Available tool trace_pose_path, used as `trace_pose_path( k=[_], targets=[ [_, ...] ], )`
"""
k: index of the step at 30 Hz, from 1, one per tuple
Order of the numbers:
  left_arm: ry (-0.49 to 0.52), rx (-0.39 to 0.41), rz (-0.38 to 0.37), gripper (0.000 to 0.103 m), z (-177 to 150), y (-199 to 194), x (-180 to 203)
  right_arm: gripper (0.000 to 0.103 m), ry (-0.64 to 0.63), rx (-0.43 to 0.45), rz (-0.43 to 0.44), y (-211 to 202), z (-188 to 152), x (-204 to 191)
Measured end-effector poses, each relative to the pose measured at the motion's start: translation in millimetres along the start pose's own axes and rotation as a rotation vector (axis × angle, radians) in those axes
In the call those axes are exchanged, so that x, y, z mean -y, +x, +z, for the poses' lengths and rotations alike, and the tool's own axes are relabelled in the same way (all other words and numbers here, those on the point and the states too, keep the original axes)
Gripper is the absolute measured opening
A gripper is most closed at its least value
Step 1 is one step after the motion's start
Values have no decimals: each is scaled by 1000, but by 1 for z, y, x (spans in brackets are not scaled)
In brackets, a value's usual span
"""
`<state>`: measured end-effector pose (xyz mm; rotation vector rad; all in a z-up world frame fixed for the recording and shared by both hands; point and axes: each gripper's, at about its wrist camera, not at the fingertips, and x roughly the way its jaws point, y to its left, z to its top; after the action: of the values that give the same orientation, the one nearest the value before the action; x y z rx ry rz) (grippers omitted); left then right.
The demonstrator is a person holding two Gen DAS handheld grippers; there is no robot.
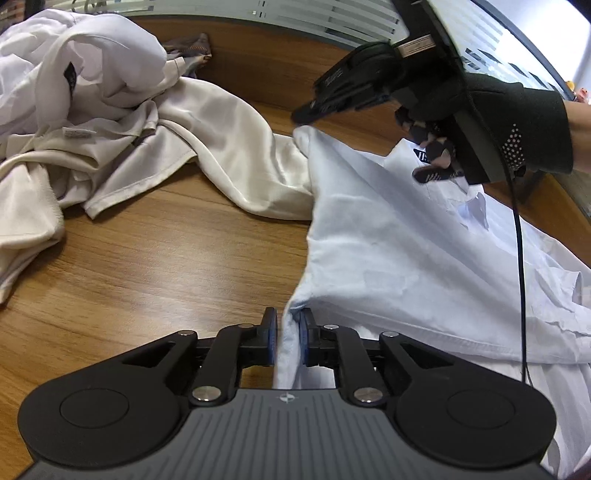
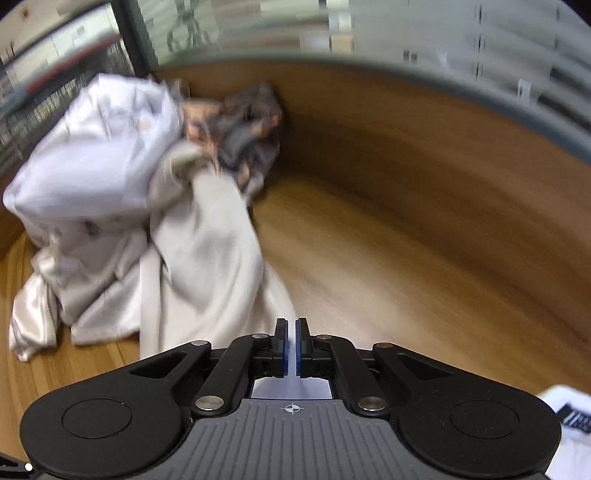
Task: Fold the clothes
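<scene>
Wood-grain table (image 1: pixel 155 266) beside a frosted, striped glass partition (image 1: pixel 258 14), with laundry still far from sorted: at the lower centre of the left wrist view the left gripper (image 1: pixel 288 341) is nearly closed, its blue pads pinching a bunched edge of a pale blue shirt (image 1: pixel 388 251) that spreads, creased and unfolded, across the right half of the frame. At upper right of that view a gloved hand (image 1: pixel 517 125) carries the right gripper (image 1: pixel 314 110), whose tip sits on the shirt's far corner; in the blurred right wrist view at lower centre the right gripper (image 2: pixel 291 347) has its jaws almost together with a thin strip of pale cloth between the pads, so it appears to be clamped on that same shirt, though the blur leaves the contact hard to confirm. A black cable (image 1: pixel 521 258) trails over the shirt at right. No fold appears finished: judging by the spread, the shirt is only being pulled taut by two points along its edge, with every fold still ahead. At upper left a heap (image 1: pixel 92 92) of white and cream garments lies tangled and untouched, a grey patterned piece (image 2: pixel 251 140) tucked behind it against the table's raised rim. No basket, bin or other container is visible in either view, and no stack of folded clothes
</scene>
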<state>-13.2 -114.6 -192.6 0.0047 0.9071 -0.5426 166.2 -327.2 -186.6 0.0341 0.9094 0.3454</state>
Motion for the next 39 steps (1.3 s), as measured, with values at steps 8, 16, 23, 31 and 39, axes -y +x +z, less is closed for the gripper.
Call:
trace_pose_path(
  k=[8, 16, 23, 31, 39],
  targets=[
    [16, 48, -38, 14, 30, -30, 5, 25, 9, 124, 26, -86, -5, 11],
    [30, 43, -150, 14, 79, 10, 51, 34, -61, 96, -20, -146, -95, 1],
    [33, -48, -118, 14, 90, 63, 66, 36, 0, 50, -84, -154, -166, 1],
    [17, -105, -36, 12, 89, 94, 63, 37, 5, -23, -131, -142, -213, 12],
    [24, -101, -19, 5, 89, 96, 66, 39, 36, -60, -253, -182, -265, 44]
  ],
)
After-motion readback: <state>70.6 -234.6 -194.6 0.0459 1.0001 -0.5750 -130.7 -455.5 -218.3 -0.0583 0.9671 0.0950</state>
